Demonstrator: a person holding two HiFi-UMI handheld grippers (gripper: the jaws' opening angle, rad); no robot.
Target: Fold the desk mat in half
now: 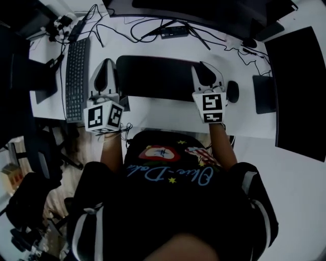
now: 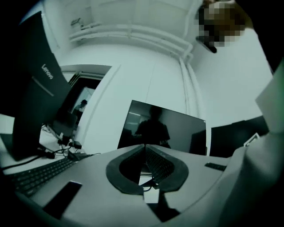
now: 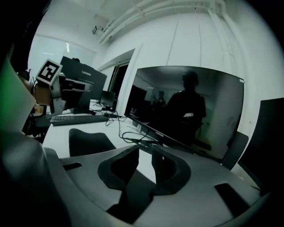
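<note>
The desk mat (image 1: 158, 77) lies as a dark strip on the white worktop (image 1: 168, 116), straight ahead of us. We cannot tell from here whether it is doubled over.

Our left tongs (image 1: 106, 69) are at the mat's left end and our right tongs (image 1: 206, 71) at its right end. In their own view the left tongs (image 2: 143, 148) are closed pad to pad, with nothing between them. The right tongs (image 3: 145, 153) stand parted, and only bare worktop shows through the gap.

Left of the mat a dark keyboard (image 1: 77, 79) runs away from us, and a black mouse (image 1: 232, 92) sits just beside the mat's right end. Beyond the mat, loose cables (image 1: 153, 30) trail across the worktop to the foot of a wide monitor (image 1: 204, 12). Well to the right of the mat lies a large black panel (image 1: 300, 92).

Seen from the right tongs, that monitor (image 3: 191, 111) is dark and mirrors a standing figure. The room is plain. Behind the mat a white wall (image 2: 146, 88) rises, pipes (image 2: 133, 35) run along under the ceiling, and a doorway (image 2: 84, 104) opens to the left.
</note>
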